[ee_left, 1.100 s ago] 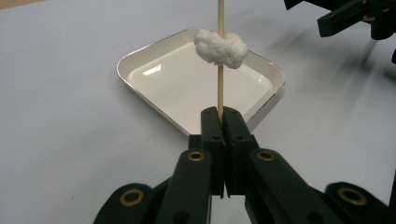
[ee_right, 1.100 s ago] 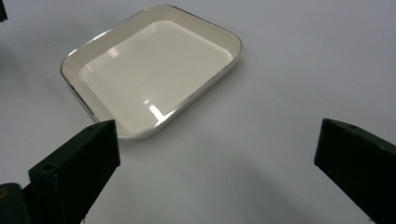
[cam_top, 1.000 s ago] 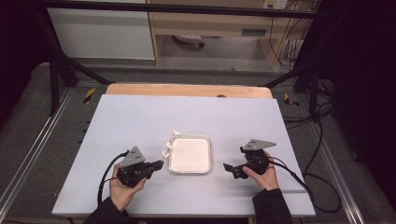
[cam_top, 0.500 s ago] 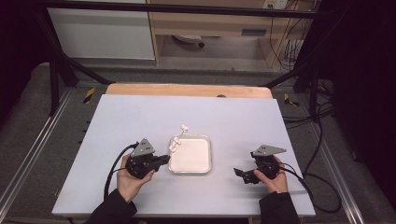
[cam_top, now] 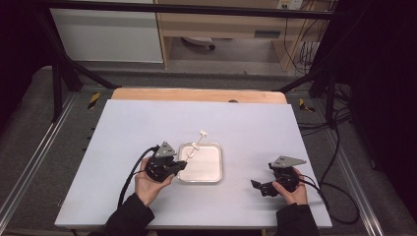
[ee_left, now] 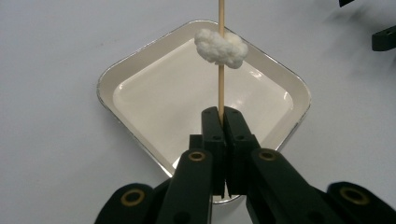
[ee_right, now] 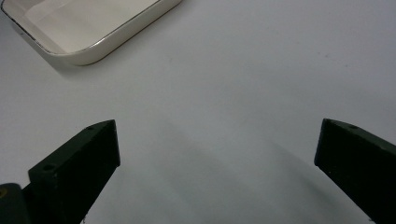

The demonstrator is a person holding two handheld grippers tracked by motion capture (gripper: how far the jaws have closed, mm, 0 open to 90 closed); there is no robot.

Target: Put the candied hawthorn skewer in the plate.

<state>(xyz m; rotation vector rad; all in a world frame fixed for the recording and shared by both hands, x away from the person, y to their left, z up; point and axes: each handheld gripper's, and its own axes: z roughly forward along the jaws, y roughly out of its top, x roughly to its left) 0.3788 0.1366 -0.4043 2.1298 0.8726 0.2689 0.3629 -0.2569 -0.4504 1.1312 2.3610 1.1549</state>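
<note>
Clamping a thin wooden skewer [ee_left: 221, 56] between its closed black jaws, the left gripper [ee_left: 222, 116] holds it slanting over the square white tray [ee_left: 112, 70], whose rounded corners carry a thin metallic rim. White fluffy lumps [ee_left: 222, 46] are threaded on the skewer. Well apart on the smooth pale table [cam_top: 123, 128], the right gripper [cam_top: 260, 186] stands wide with nothing between its jaws.

My left gripper [cam_top: 183, 165]: black body, grey three-cornered plate on top, black cable looping off behind it; two flat black jaws carried on black link arms with brass-coloured pivot rings and small dark screw holes. My right gripper [cam_top: 259, 187]: same black build, same grey plate, black cable trailing behind. Both my sleeves are black, reaching to the wrist.
</note>
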